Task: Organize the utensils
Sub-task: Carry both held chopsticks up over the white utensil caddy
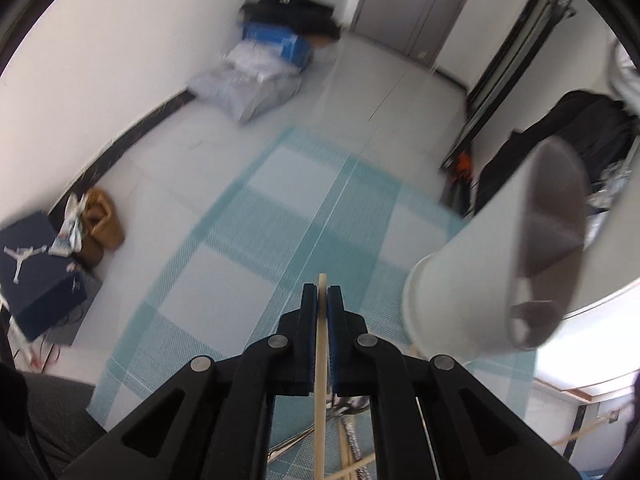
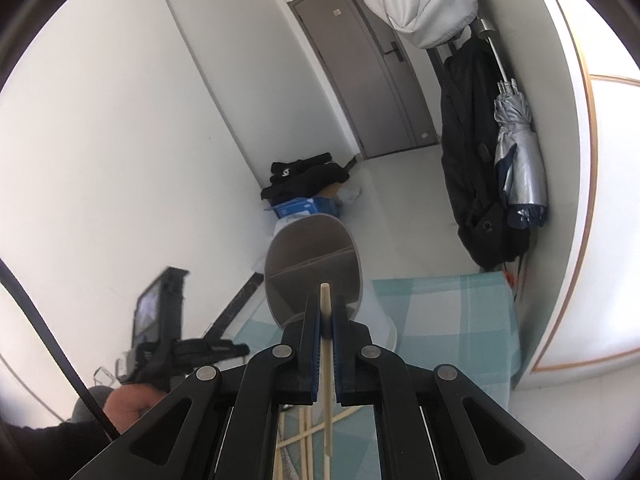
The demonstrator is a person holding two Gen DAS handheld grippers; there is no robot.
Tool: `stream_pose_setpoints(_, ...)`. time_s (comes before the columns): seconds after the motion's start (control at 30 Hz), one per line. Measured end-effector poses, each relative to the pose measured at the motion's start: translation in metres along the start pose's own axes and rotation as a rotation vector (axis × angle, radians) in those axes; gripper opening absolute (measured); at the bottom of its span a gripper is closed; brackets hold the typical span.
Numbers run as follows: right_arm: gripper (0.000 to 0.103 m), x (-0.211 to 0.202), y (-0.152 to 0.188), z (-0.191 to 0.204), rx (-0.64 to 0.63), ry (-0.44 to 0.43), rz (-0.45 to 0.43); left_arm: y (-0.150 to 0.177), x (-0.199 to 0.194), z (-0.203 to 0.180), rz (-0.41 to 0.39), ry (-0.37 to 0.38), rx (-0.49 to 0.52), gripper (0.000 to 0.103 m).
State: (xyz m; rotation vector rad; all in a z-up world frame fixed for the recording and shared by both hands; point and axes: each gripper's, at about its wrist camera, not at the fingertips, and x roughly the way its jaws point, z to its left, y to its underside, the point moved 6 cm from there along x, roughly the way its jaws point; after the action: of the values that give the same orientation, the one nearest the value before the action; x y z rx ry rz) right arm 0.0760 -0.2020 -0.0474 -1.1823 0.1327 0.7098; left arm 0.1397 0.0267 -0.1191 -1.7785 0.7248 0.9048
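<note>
White holder (image 2: 316, 276) stands just beyond both tools' clamped chopsticks (image 2: 327, 360).

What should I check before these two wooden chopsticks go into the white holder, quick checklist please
1. Left gripper clamped on its pale wooden chopstick: ok, the stick sits between the closed blue pads.
2. Right gripper clamped on its own pale wooden chopstick: ok.
3. White cylindrical utensil holder mouth facing the right gripper: ok, its divided grey inside shows straight ahead in the right wrist view.
4. Holder standing upright on the teal checked tablecloth: cannot tell, it looks tilted.
5. Loose chopsticks left on the cloth: not ok, several remain.
</note>
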Motion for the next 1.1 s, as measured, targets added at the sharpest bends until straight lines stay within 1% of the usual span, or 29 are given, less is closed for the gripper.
stream_pose_setpoints(0.07, 0.004, 0.003, 0.004, 0.002, -0.009, 0.006, 0.011, -0.001, -0.02, -0.006, -0.059, 0.069, 0.013, 0.002)
stream_pose_setpoints(0.17, 0.004, 0.007, 0.008, 0.007, -0.026, 0.019, 0.018, 0.003, -0.044, -0.016, -0.125, 0.117, 0.06, 0.001)
stream_pose_setpoints(0.23, 0.004, 0.009, 0.012, 0.012, -0.038, 0.03, 0.021, 0.007, -0.054, -0.021, -0.15, 0.145, 0.087, 0.001)
stream_pose_setpoints(0.27, 0.004, 0.01, 0.013, 0.013, -0.043, 0.034, 0.023, 0.008, -0.06, -0.026, -0.168, 0.148, 0.102, 0.001)
stream_pose_setpoints(0.3, 0.004, 0.01, 0.015, 0.016, -0.051, 0.041, 0.025, 0.01, -0.068, -0.028, -0.197, 0.169, 0.116, 0.001)
stream_pose_setpoints(0.33, 0.004, 0.011, 0.016, 0.018, -0.058, 0.046, 0.025, 0.009, -0.072, -0.028, -0.209, 0.181, 0.129, 0.001)
stream_pose_setpoints(0.4, 0.004, 0.012, 0.018, 0.022, -0.074, 0.059, 0.024, 0.008, -0.076, -0.028, -0.225, 0.184, 0.16, 0.001)
stream_pose_setpoints(0.5, 0.004, 0.013, 0.02, 0.027, -0.082, 0.071, 0.02, 0.004, -0.078, -0.027, -0.217, 0.212, 0.184, 0.001)
stream_pose_setpoints(0.67, 0.004, 0.009, 0.016, 0.031, -0.082, 0.085, 0.007, -0.003, -0.093, -0.03, -0.218, 0.246, 0.207, 0.001)
stream_pose_setpoints(0.8, 0.004, -0.002, -0.001, 0.037, -0.088, 0.085, -0.025, -0.007, -0.116, -0.041, -0.236, 0.298, 0.228, 0.001)
stream_pose_setpoints(0.9, 0.004, -0.012, -0.025, 0.042, -0.102, 0.082, -0.056, -0.023, -0.132, -0.05, -0.247, 0.351, 0.224, 0.001)
stream_pose_setpoints(1.0, 0.004, -0.021, -0.058, 0.048, -0.131, 0.08, -0.09, -0.045, -0.146, -0.058, -0.254, 0.402, 0.196, 0.001)
stream_pose_setpoints(1.1, 0.004, -0.024, -0.095, 0.054, -0.162, 0.074, -0.126, -0.07, -0.161, -0.071, -0.3, 0.43, 0.192, 0.001)
